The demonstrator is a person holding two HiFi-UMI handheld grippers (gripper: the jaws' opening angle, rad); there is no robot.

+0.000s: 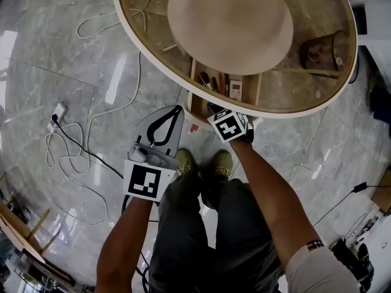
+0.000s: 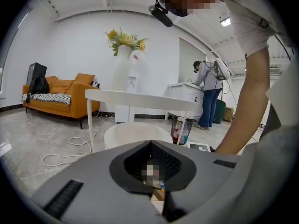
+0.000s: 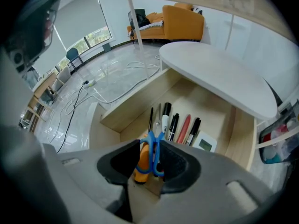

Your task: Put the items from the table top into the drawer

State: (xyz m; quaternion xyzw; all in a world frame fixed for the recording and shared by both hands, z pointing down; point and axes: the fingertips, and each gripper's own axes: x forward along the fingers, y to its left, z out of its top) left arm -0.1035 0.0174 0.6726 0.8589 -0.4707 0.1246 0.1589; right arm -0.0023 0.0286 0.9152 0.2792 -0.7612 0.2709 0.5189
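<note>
Under the round glass-topped table [image 1: 153,72] the wooden drawer [image 1: 194,84] stands pulled out. In the right gripper view my right gripper [image 3: 149,144] points steeply down into the drawer [image 3: 135,108]. Blue-handled scissors [image 3: 153,153] and an orange tool [image 3: 141,164] lie between its jaws. A gap shows at the left pad, so the jaws stand open. Several pens [image 3: 180,127] and a small white device [image 3: 204,143] lie deeper in the drawer. My left gripper [image 1: 178,110] hangs over the floor left of the drawer, its tips together and nothing in them [image 2: 150,143].
A brown holder [image 1: 324,50] sits on the table at the right. A round beige disc [image 1: 229,17] shows through the glass. Cables [image 1: 79,145] and a power strip [image 1: 58,115] lie on the marble floor. My shoes [image 1: 201,163] stand below the drawer.
</note>
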